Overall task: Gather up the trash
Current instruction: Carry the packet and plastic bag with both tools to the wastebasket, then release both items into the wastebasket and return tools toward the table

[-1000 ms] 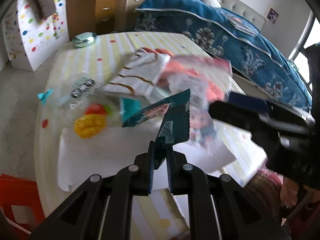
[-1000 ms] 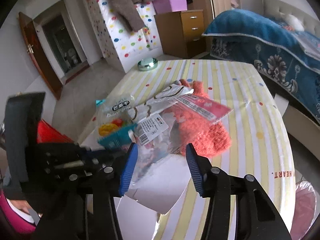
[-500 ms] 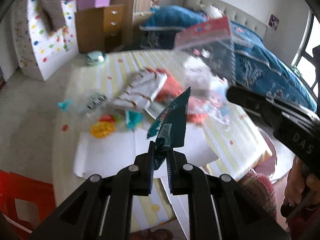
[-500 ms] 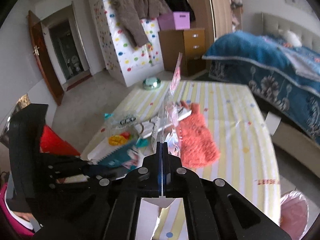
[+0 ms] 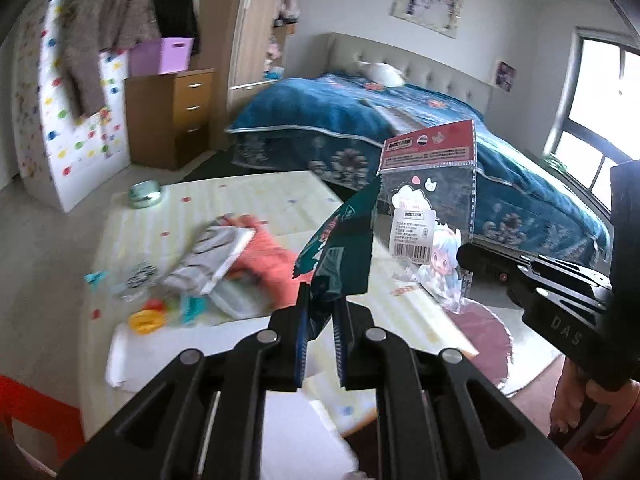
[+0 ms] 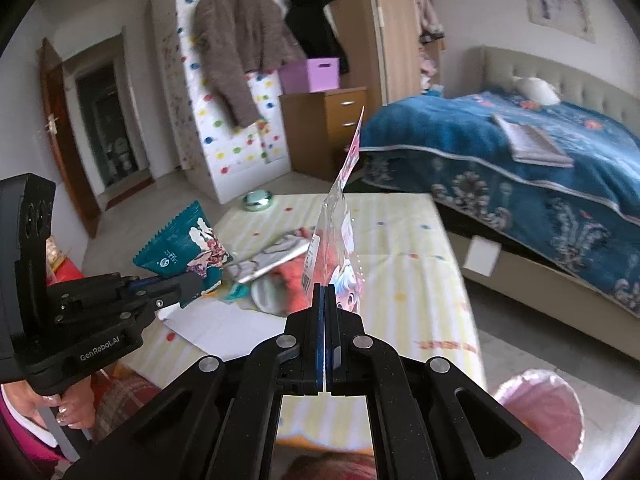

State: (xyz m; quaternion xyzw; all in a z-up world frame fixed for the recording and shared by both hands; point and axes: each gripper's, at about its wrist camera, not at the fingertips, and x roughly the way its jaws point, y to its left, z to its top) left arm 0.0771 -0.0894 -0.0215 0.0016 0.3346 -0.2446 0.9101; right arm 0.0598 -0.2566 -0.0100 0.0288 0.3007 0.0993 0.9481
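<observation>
My left gripper (image 5: pixel 322 320) is shut on a dark teal snack wrapper (image 5: pixel 340 248), held up above the striped table (image 5: pixel 248 196); the wrapper also shows in the right wrist view (image 6: pixel 182 246). My right gripper (image 6: pixel 325 300) is shut on a clear plastic packet with a red header and a cartoon girl (image 6: pixel 338 240), seen edge-on there and flat in the left wrist view (image 5: pixel 430 200). Both are lifted off the table. Left on the table are a clear fruit-printed bag (image 5: pixel 148 318), an orange fuzzy cloth (image 5: pixel 268 256) and a grey-white sock pack (image 5: pixel 212 256).
White paper sheets (image 5: pixel 192 344) lie at the table's near edge. A small green tin (image 5: pixel 145 194) sits at the far end. A blue bed (image 6: pixel 520 168) stands right, a wooden drawer unit (image 6: pixel 324 128) behind. A pink bin (image 6: pixel 536 408) is on the floor at right, a red bin (image 5: pixel 36 412) at left.
My right gripper shut on the cartoon packet and lifted it off the table. Both grippers have risen and pulled back, so the table looks farther away.
</observation>
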